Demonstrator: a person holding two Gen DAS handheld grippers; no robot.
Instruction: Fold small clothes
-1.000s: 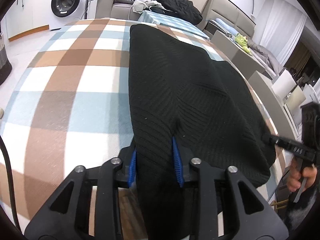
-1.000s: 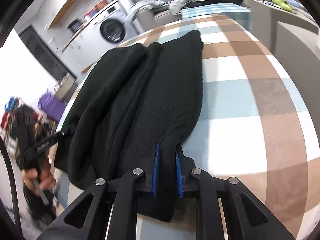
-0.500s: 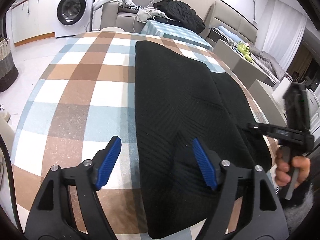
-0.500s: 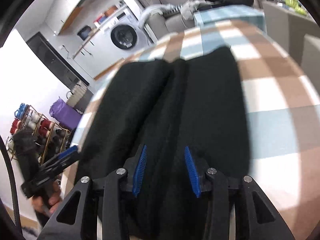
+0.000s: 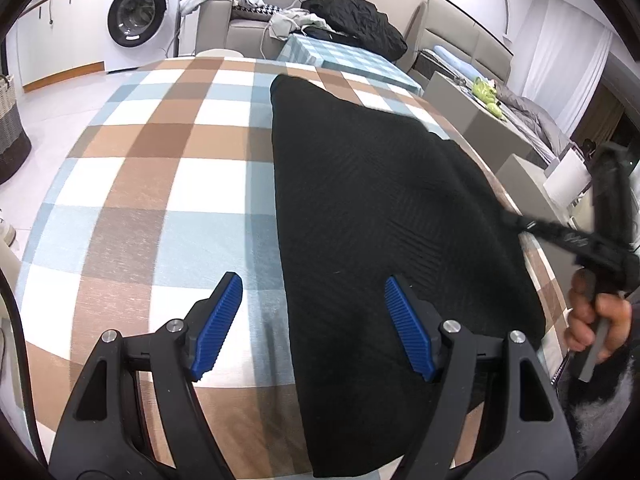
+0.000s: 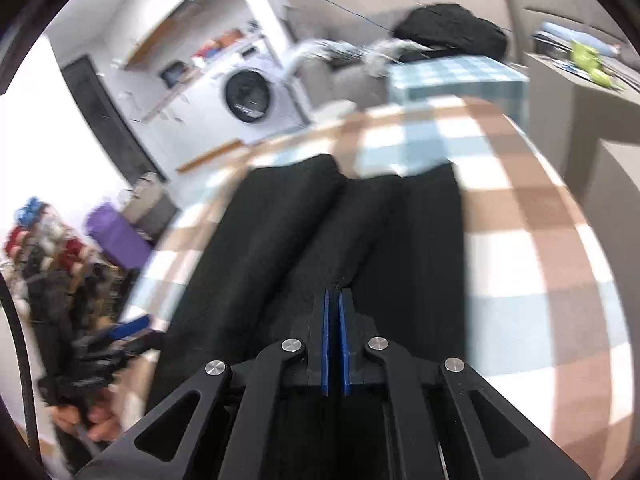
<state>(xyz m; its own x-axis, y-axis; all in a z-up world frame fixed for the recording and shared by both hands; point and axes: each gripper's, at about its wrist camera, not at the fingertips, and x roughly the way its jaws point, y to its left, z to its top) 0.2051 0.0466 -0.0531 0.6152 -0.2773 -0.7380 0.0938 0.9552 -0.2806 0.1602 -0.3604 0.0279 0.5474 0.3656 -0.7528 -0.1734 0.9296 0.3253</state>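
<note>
A black knit garment [image 5: 380, 200] lies lengthwise on the table's checked cloth [image 5: 160, 200], folded into long panels [image 6: 280, 240]. My left gripper [image 5: 313, 282] is open just above its near left edge, one blue pad over the cloth and one over the garment, gripping nothing. My right gripper [image 6: 335, 292] is closing, its blue pads almost together on a raised ridge of the black fabric. In the left wrist view its tip [image 5: 518, 222] meets the garment's right edge, held by a hand [image 5: 592, 320]. The right wrist view is blurred; the left gripper [image 6: 132, 326] shows there at the lower left.
A washing machine [image 5: 136, 20] stands at the back left. A sofa with piled clothes [image 5: 352, 20] and a small checked table [image 5: 344, 52] stand behind the table. A woven basket [image 5: 8, 128] sits on the floor at the left. The table edge runs close on the right.
My left gripper has let go of the garment's near edge and opened wide. My right gripper opened, shifted across the garment and shut again on a fold.
</note>
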